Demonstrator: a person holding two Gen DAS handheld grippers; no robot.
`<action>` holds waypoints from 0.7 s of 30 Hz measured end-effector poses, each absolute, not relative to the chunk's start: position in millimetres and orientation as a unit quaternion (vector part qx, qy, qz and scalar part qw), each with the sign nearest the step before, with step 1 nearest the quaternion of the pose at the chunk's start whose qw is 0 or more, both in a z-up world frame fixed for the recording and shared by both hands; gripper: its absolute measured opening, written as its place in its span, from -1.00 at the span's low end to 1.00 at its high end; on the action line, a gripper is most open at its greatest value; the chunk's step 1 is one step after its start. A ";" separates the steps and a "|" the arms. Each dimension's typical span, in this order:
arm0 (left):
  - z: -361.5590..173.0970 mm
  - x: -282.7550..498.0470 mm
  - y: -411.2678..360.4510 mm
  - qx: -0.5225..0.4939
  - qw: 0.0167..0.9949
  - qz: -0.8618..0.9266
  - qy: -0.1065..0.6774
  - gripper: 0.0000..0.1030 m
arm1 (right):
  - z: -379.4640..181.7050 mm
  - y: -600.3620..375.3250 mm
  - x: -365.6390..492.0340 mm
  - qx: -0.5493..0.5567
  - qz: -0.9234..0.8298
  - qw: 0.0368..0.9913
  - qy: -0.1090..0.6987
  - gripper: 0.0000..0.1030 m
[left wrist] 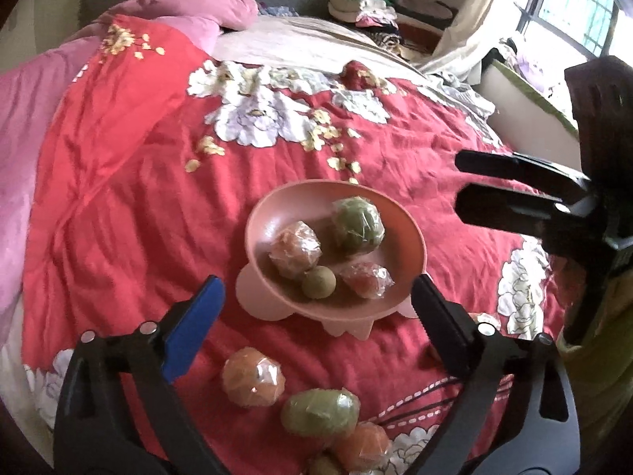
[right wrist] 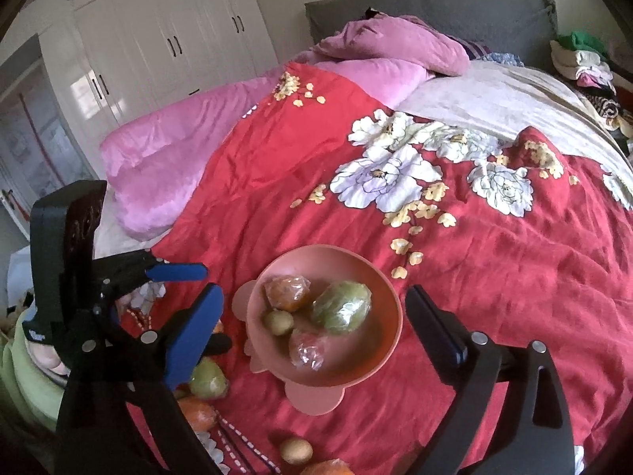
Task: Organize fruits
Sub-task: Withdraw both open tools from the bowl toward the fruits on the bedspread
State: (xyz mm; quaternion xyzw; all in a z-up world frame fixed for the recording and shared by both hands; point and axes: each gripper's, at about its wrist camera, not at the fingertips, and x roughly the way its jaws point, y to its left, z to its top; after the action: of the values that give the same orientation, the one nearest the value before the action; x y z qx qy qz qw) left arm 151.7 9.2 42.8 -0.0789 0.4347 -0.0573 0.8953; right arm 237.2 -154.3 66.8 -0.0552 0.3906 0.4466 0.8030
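A pink bowl point(left wrist: 403, 249) sits on the red flowered bedspread. It holds a wrapped green fruit point(left wrist: 358, 223), a wrapped orange point(left wrist: 294, 249), a small green fruit point(left wrist: 318, 282) and a wrapped reddish fruit point(left wrist: 366, 279). My left gripper point(left wrist: 316, 308) stands open over the bowl's near rim, with nothing between its fingers. My right gripper point(right wrist: 316, 328) is open above the same bowl point(right wrist: 379, 360) and touches no fruit; in the left wrist view this right gripper point(left wrist: 459, 181) shows at the right. Loose fruits lie nearer: a wrapped orange point(left wrist: 253, 378) and a wrapped green fruit point(left wrist: 320, 411).
More loose fruit lies close by: another orange point(left wrist: 362, 447) and a small tan fruit point(right wrist: 296, 450). Pink pillows point(right wrist: 387, 47) and a beige blanket point(right wrist: 494, 95) lie at the bed's far end. White wardrobes point(right wrist: 158, 39) stand behind, and folded clothes point(right wrist: 581, 63) are piled at the right.
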 end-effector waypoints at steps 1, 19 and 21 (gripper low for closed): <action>43.9 150.2 10.9 -0.080 0.896 -0.055 0.433 0.74 | 68.1 -154.8 235.4 -0.056 0.447 0.804 0.389 0.81; 60.4 123.2 35.6 -0.111 0.906 -0.018 0.408 0.81 | 82.0 -164.3 210.0 -0.056 0.451 0.814 0.363 0.87; 61.2 120.1 37.6 -0.114 0.906 -0.017 0.407 0.81 | 83.9 -165.6 207.0 -0.057 0.449 0.816 0.360 0.87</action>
State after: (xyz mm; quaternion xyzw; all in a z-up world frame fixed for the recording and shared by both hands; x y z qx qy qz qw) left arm 120.1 37.6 61.2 -0.1135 0.4073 -0.0175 0.9061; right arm 207.0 -165.6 83.9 -0.0571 0.3596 0.4490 0.8160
